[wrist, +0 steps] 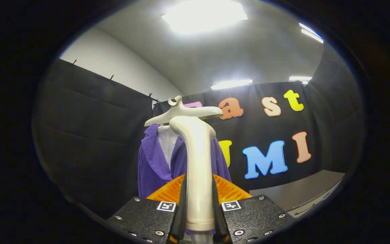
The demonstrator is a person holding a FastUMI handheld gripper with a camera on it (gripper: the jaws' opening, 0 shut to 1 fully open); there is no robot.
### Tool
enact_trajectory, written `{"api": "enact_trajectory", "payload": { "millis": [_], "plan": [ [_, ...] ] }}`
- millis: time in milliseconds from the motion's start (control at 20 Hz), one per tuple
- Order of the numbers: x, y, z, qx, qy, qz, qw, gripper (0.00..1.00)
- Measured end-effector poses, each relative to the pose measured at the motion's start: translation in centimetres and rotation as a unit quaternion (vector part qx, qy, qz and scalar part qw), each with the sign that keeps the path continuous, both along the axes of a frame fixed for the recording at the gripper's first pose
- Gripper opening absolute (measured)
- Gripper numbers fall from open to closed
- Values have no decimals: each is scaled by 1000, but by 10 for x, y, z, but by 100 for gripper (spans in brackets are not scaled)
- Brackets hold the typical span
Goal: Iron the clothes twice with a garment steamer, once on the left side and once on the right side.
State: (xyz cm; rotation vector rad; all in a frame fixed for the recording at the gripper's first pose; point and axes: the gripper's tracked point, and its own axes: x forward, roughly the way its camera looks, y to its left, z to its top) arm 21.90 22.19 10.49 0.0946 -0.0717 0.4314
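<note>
My gripper (199,200) is shut on the cream handle of the garment steamer (197,162), which stands upright between the two fingers with its head (191,126) curving forward at the top. Just beyond the steamer head hangs a purple garment (156,162) with a white lining, on a pale hanger (181,113). The steamer's head is level with the garment's collar, a little in front of it; I cannot tell whether it touches the cloth. The steamer handle hides the garment's middle.
Black cloth walls (90,135) close in the booth on the left and behind the garment. A grey tabletop (303,191) lies low on the right. Bright ceiling lights (205,15) shine overhead.
</note>
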Motion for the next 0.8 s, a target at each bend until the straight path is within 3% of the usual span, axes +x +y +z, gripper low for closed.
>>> {"api": "enact_trajectory", "payload": {
  "millis": [300, 800],
  "plan": [
    [20, 32, -39, -22, 32, 1, 999, 34],
    [4, 28, -132, -56, 106, -6, 993, 34]
  ]
}}
